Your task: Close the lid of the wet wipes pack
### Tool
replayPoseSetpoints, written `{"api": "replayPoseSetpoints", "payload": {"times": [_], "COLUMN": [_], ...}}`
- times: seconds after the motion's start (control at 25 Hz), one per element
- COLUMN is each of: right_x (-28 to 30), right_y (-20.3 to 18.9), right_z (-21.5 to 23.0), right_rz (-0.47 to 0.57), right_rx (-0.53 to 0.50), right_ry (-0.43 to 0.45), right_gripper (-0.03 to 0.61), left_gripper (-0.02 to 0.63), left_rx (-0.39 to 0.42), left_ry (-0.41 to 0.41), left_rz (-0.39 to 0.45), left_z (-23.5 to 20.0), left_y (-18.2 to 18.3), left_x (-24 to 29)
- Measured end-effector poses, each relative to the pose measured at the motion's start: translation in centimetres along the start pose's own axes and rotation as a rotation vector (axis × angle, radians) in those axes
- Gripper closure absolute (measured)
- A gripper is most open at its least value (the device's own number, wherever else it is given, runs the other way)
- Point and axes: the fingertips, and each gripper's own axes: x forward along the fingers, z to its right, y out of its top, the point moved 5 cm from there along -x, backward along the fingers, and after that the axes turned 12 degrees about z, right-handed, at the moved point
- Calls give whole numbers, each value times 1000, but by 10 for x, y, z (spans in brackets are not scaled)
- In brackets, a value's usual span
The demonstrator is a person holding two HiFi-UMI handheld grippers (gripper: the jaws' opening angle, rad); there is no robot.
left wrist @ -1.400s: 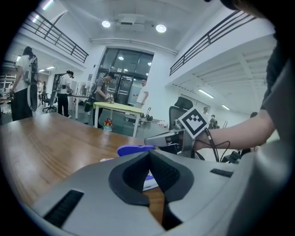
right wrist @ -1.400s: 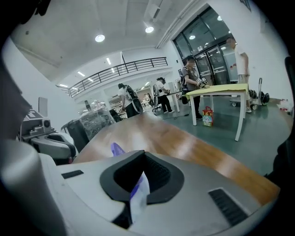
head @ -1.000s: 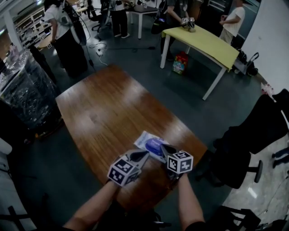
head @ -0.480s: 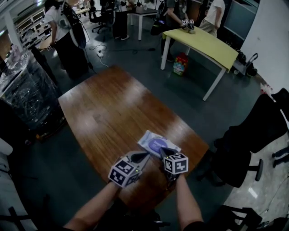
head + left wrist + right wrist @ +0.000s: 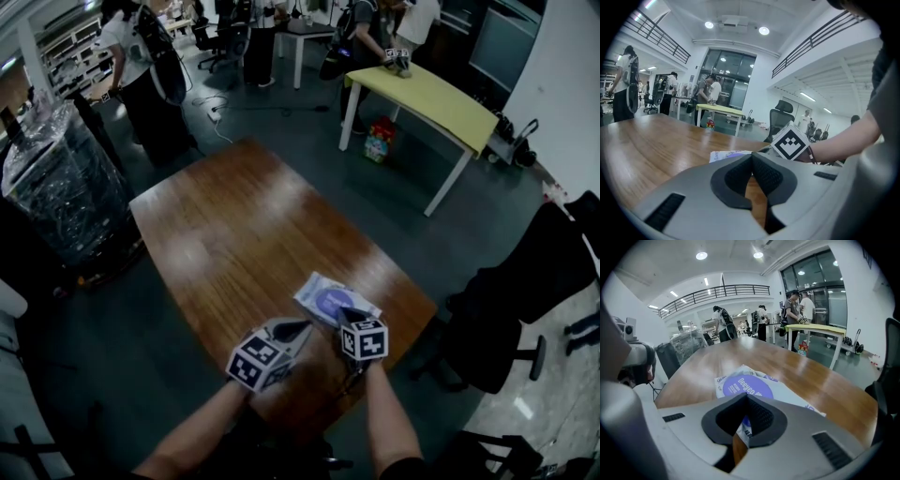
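The wet wipes pack (image 5: 330, 300) lies flat near the front corner of the brown wooden table (image 5: 234, 225). It is white with a round purple label (image 5: 744, 385), and its lid looks flat against the pack. My right gripper (image 5: 348, 316) is shut, its tips (image 5: 746, 397) just over the pack's near edge. To the left of the pack (image 5: 725, 155), my left gripper (image 5: 300, 328) is shut with nothing between its pads (image 5: 765, 174). The right gripper's marker cube (image 5: 791, 140) shows in the left gripper view.
The table's front edge is right under my hands. A black office chair (image 5: 506, 328) stands to the right. Farther off are a yellow table (image 5: 436, 94), a plastic-wrapped stack (image 5: 56, 187) at the left and several people standing.
Both grippers stay shut at the pack's near edge. My view has shifted a little, so the pack sits slightly further right. People in the background have moved.
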Motion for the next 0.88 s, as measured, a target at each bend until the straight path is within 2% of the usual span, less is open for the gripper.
{"api": "replayPoseSetpoints", "payload": {"times": [0.2, 0.4, 0.88], "right_x": [-8, -39, -131], "right_y": [6, 30, 90], "right_z": [-4, -28, -90], "right_rz": [11, 134, 412], "right_rx": [59, 93, 46], "right_ry": [-18, -7, -79], "right_gripper": [568, 568, 568], "left_gripper": [612, 612, 612], "left_rx": [21, 68, 131], "left_ry": [-13, -52, -147], "left_rz": [25, 42, 115], "left_z": [-1, 6, 24], "left_y": [13, 32, 72], "left_x": [-14, -27, -50]}}
